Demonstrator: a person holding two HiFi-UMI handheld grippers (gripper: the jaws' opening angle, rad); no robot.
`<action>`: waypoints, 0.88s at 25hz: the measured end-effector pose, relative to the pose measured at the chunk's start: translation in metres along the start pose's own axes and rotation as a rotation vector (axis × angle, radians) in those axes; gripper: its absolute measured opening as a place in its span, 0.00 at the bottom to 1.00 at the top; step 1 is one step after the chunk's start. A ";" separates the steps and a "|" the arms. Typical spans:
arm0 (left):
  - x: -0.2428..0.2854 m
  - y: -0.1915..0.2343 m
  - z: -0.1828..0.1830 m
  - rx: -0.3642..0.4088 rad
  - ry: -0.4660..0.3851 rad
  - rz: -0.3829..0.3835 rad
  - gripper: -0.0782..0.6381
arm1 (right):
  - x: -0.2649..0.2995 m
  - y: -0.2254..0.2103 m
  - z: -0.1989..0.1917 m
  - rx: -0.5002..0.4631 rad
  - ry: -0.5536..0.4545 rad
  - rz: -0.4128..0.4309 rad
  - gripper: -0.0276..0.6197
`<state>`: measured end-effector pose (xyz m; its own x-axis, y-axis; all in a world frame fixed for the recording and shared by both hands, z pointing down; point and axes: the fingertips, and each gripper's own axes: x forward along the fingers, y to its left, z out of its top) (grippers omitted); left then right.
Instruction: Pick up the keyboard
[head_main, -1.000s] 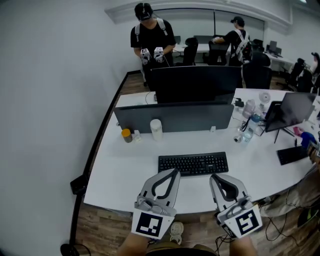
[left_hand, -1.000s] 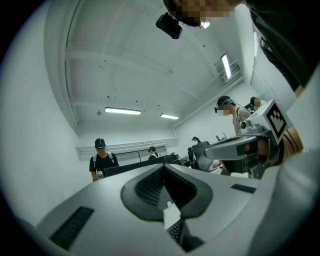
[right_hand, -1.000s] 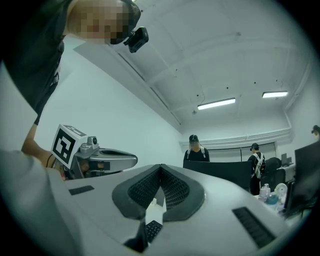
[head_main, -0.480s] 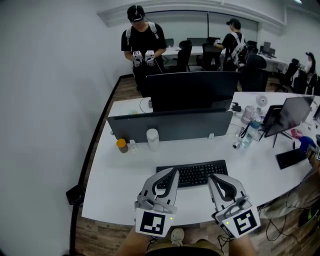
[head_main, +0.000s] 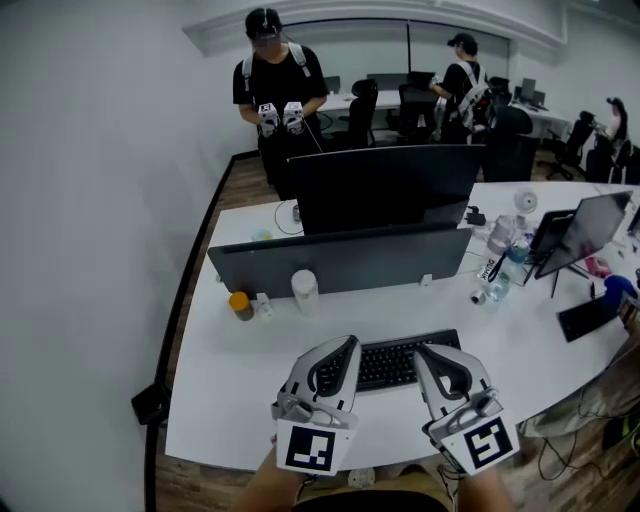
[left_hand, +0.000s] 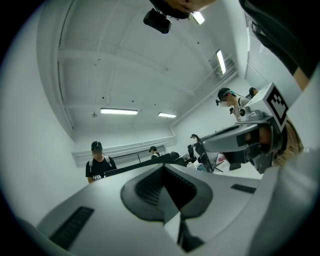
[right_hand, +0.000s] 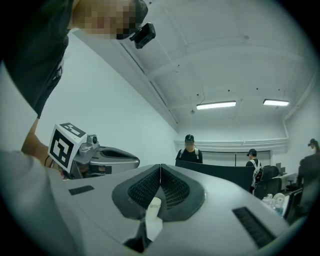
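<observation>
Quick count first. There's one keyboard (head_main: 392, 362): black, flat, rectangular, with rows of small matte keys. It lies on the white desk (head_main: 225, 375), near the front edge.

There are two grippers, one per hand. The left gripper (head_main: 347, 346) and right gripper (head_main: 424, 353) sit over the keyboard's two ends in the head view, so only its middle stretch shows between them. I can't tell if either one actually touches it.

Both tongs are closed with nothing in them. In the left gripper view the left gripper's (left_hand: 164, 168) dark ribbed pads meet in one seam, and it's the same for the right gripper (right_hand: 160, 166) in its own view. The shells are smooth grey plastic with rounded, teardrop-shaped jaws. Each has a marker cube (head_main: 311, 447) with a black-and-white square on it.

Behind the keyboard:
- one long grey divider panel (head_main: 340, 260), matte
- two dark screens: a big monitor (head_main: 385, 185), plus a tilted screen (head_main: 590, 225) off to the right
- one white cylinder cup (head_main: 305, 291)
- one small jar (head_main: 239, 304) with an orange lid
- a couple of clear bottles (head_main: 505, 262), too small to make out well

Three people are in the background: one person (head_main: 272, 85) in a dark shirt, a second person (head_main: 463, 80) further back, and a third person (head_main: 612, 120) at the far right.
</observation>
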<state>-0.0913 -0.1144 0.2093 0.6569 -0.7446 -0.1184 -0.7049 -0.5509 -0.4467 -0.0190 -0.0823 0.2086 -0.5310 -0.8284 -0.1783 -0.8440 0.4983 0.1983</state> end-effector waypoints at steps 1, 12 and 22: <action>0.003 0.002 -0.003 -0.001 0.000 -0.002 0.12 | 0.003 -0.002 -0.002 -0.003 0.004 -0.003 0.09; 0.024 0.010 -0.024 -0.039 0.007 -0.002 0.12 | 0.023 -0.016 -0.023 -0.011 0.047 -0.016 0.09; 0.044 0.007 -0.029 -0.034 0.054 0.027 0.12 | 0.026 -0.042 -0.033 0.012 0.050 -0.004 0.09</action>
<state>-0.0749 -0.1618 0.2264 0.6229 -0.7780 -0.0819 -0.7314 -0.5420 -0.4138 0.0053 -0.1335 0.2274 -0.5233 -0.8421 -0.1308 -0.8472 0.4975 0.1863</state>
